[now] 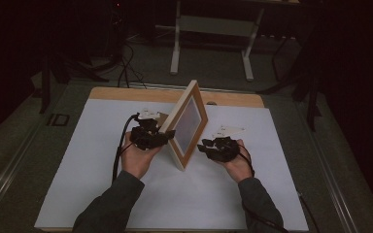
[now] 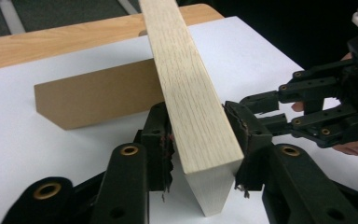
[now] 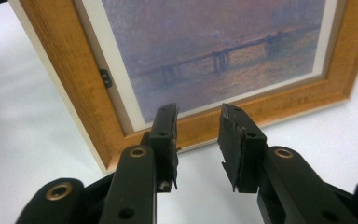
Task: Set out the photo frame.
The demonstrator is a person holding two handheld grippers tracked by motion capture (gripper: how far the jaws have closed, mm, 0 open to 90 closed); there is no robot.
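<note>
Black two-jaw tongs (image 1: 167,135) with brass-ringed pivots, black trailing cables, pale three-cornered top plates; dark grey-green sleeves (image 1: 111,204)

The rectangular wooden picture frame (image 3: 98,107) is honey-brown in front, pale oak on its edge; its print shows a hazy violet-and-orange bridge scene. The white-topped counter (image 1: 102,184) has a light wood rim.

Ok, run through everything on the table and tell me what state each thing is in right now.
Picture frame: upright on its lower edge, tilted, print facing the right tool.
Easel stand: folded out behind the frame, foot on the white sheet.
Left tool: jaws around the frame's wooden side edge, pads against it.
Right tool: open, nothing between the jaws, in front of the frame's lower rail.
White sheet: flat on the table.
</note>
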